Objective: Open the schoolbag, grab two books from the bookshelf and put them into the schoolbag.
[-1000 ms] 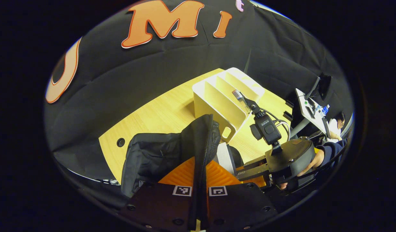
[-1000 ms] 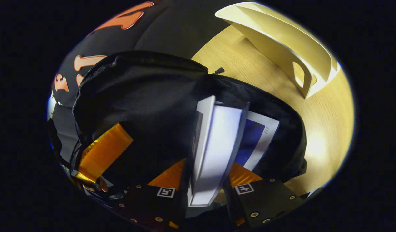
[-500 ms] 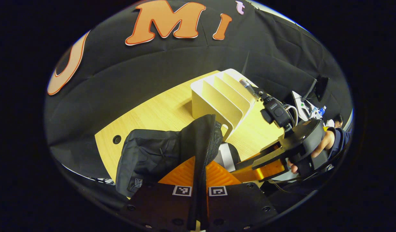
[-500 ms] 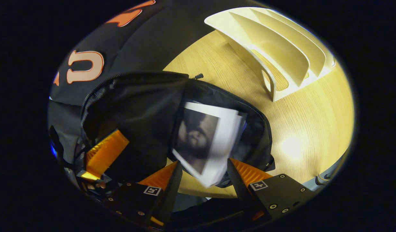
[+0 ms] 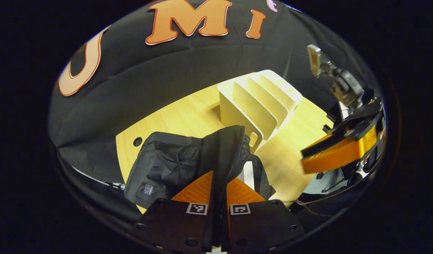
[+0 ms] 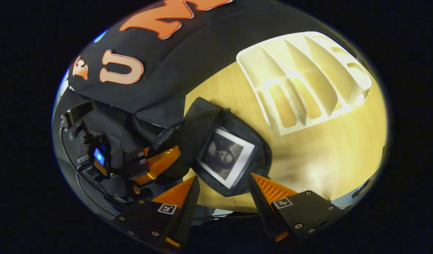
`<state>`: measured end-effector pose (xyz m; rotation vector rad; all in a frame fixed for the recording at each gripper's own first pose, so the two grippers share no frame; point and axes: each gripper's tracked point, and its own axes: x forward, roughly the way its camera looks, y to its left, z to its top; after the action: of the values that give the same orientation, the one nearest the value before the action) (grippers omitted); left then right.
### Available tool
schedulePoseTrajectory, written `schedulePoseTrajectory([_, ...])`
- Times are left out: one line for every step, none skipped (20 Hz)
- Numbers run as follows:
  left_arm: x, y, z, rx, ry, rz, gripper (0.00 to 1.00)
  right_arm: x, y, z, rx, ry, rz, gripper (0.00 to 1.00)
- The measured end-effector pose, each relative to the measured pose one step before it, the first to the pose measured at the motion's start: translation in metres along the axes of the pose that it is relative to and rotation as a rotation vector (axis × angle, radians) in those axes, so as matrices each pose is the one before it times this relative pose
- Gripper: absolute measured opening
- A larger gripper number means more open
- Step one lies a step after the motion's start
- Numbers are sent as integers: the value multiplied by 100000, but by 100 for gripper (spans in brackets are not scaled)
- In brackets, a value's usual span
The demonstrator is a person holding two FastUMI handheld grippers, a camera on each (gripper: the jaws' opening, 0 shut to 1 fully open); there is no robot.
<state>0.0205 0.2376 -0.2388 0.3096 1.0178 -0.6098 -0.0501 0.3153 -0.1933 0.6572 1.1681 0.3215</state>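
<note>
Lying inside the open schoolbag point(image 6: 234, 176), the book point(image 6: 225, 160) has dropped free of the right gripper point(image 6: 223, 192), whose fingers now stand apart and have lifted clear of it. The left gripper point(image 5: 219, 185) stays clamped on the bag's zipper flap point(image 5: 227, 151). At two o'clock the bookshelf point(image 6: 304, 77) stands bare on the table point(image 6: 325, 151), so the loading looks finished.

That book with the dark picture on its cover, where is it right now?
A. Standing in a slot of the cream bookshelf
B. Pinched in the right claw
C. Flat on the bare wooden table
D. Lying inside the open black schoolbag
D: in the right gripper view the book lies within the schoolbag opening, while the right claw is open with nothing between its fingers.
</note>
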Motion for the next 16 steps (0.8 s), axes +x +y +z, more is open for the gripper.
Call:
schedulePoseTrajectory([85,-958,33,-3494,311,1536,15,-1834,-969,846,-2737,-1730,-846,82])
schedulePoseTrajectory([147,-1130,18,-3200,38,936,17,-1469,-1112,901,-2737,-1618,-243,83])
schedulePoseTrajectory([155,-1025,-40,-2410,259,1433,25,-1442,-1185,134,-2457,-1425,-537,83])
schedulePoseTrajectory([304,-894,-438,-1290,1133,2296,35,-1375,-989,513,-2212,-1365,107,84])
schedulePoseTrajectory([42,-760,-130,-1008,1036,2301,44,-1081,-873,290,-2054,-1423,469,84])
schedulePoseTrajectory([209,-839,-124,-1701,460,1907,51,-1100,-972,485,-1968,-1251,347,84])
schedulePoseTrajectory([-110,-1205,59,-2282,-576,707,55,-1041,-962,230,-2143,-1006,557,85])
schedulePoseTrajectory([-362,-1246,675,-2662,-2140,786,57,-766,-1063,375,-1945,-1007,-220,86])
schedulePoseTrajectory([-191,-1149,310,-2706,-2281,968,72,-699,-826,219,-1883,-888,41,87])
schedulePoseTrajectory([-464,-1189,375,-2549,-2347,1591,80,-583,-852,349,-1328,-1372,-526,88])
schedulePoseTrajectory([-497,-1081,610,-1998,-2465,1574,84,-647,-419,353,-1277,-1419,669,89])
schedulePoseTrajectory([-424,-1229,708,-1764,-2375,885,86,-540,-467,395,-931,-1791,-4,90])
schedulePoseTrajectory([-486,-1091,698,-1241,-3021,1396,86,-773,-335,296,-1256,-2437,302,93])
schedulePoseTrajectory([-423,-1166,706,-692,-2987,701,86,-462,-342,783,-1247,-4078,-527,95])
schedulePoseTrajectory([-494,-1104,823,-616,-2415,633,88,-544,-345,904,-1824,-4812,-386,97])
schedulePoseTrajectory([-546,-855,776,-493,-2656,758,88,-386,-267,827,-2544,-4105,-1127,97])
